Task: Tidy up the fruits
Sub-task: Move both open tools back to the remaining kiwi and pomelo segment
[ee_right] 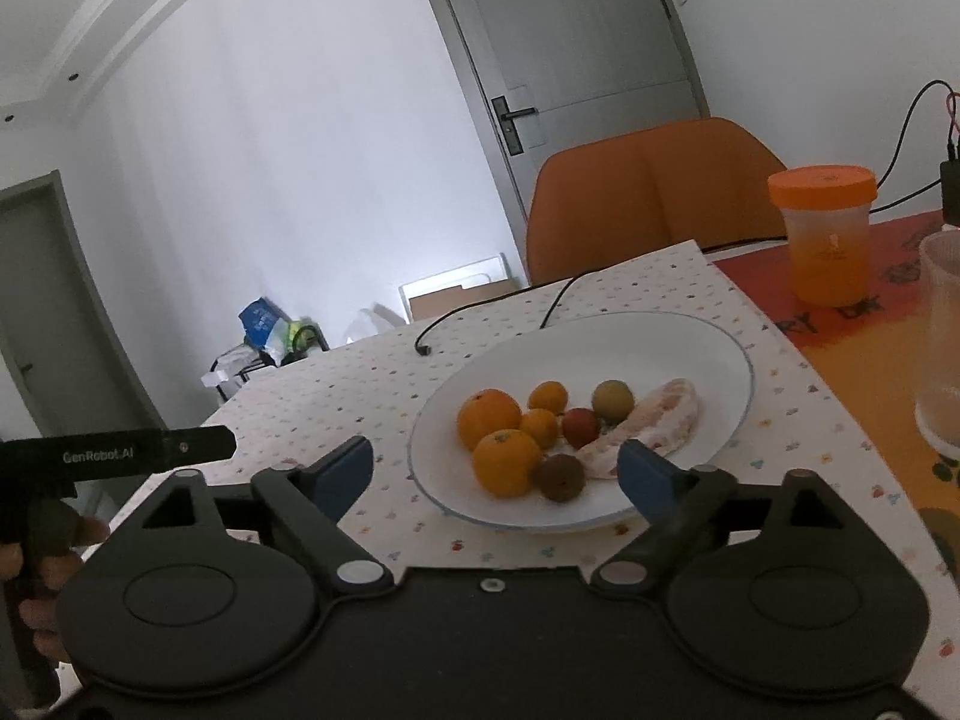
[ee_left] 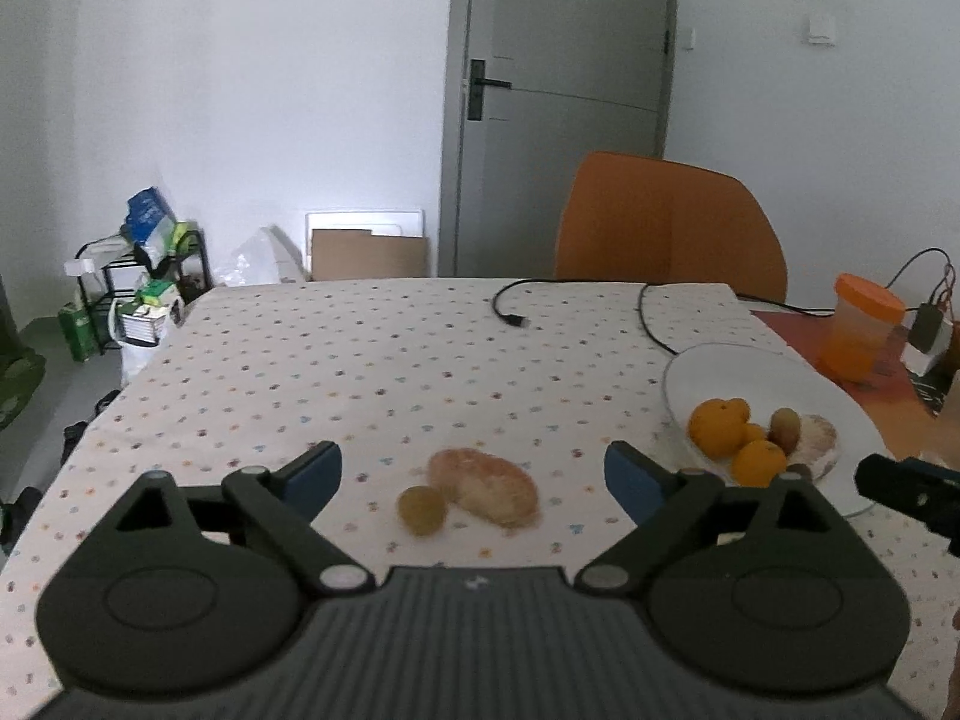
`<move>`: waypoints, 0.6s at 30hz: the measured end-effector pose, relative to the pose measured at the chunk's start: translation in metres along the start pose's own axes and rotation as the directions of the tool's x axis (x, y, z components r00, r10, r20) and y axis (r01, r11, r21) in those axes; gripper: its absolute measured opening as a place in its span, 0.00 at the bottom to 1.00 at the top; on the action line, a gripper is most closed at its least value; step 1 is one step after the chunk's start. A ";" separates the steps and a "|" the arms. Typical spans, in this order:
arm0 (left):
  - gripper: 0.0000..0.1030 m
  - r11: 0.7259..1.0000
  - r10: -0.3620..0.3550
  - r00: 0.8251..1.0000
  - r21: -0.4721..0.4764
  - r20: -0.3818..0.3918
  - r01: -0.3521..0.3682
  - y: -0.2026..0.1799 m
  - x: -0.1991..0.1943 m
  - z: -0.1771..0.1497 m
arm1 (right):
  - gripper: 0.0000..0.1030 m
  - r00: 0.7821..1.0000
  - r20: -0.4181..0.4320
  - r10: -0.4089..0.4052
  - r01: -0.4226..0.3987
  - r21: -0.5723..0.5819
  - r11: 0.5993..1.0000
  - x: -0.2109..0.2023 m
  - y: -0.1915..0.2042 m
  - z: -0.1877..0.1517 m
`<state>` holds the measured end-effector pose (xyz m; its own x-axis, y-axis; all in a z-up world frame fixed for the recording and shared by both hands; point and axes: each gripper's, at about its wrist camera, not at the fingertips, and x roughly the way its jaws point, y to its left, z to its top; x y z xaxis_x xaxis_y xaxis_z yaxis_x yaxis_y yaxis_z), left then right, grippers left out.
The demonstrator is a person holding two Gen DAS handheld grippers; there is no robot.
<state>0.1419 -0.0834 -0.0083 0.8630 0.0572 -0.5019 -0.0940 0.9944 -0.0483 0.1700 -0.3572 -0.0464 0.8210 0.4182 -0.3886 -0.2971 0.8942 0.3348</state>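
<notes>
Left wrist: left hand-held gripper (ee_left: 474, 477) released, jaws wide, nothing gripped. Pomelo segment (ee_left: 487, 485) and green grape (ee_left: 422, 509) lie touching on bench (ee_left: 360, 354) between the fingers.
Right wrist: right hand-held gripper (ee_right: 495, 471) released, empty. White plate (ee_right: 690, 336) ahead holds oranges (ee_right: 489, 417), small fruits, another pomelo segment (ee_right: 651, 423).

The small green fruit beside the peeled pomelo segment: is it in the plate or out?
Out. The green fruit lies on the tablecloth beside the pomelo segment, left of the white plate.
</notes>
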 end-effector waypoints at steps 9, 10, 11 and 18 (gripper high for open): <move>0.92 0.998 0.004 1.000 -0.059 0.026 -0.002 0.029 -0.010 -0.003 | 1.00 1.000 -0.003 0.024 -0.024 -0.048 0.999 0.004 0.019 0.001; 0.92 0.998 -0.002 1.000 -0.060 0.030 0.004 0.032 -0.011 -0.003 | 1.00 1.000 -0.005 0.030 -0.030 -0.057 0.998 0.005 0.022 0.002; 0.92 0.998 -0.004 0.999 -0.059 0.035 0.006 0.033 -0.012 -0.003 | 1.00 0.999 -0.005 0.036 -0.037 -0.065 0.997 0.005 0.025 0.003; 0.91 0.997 -0.008 0.999 -0.071 0.041 0.011 0.043 -0.009 -0.009 | 1.00 0.997 -0.025 0.069 -0.071 -0.100 0.992 0.013 0.042 0.007</move>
<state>0.1259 -0.0421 -0.0139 0.8832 0.0525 -0.4661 -0.1192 0.9862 -0.1147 0.1718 -0.3155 -0.0314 0.7860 0.4830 -0.3859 -0.4023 0.8736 0.2738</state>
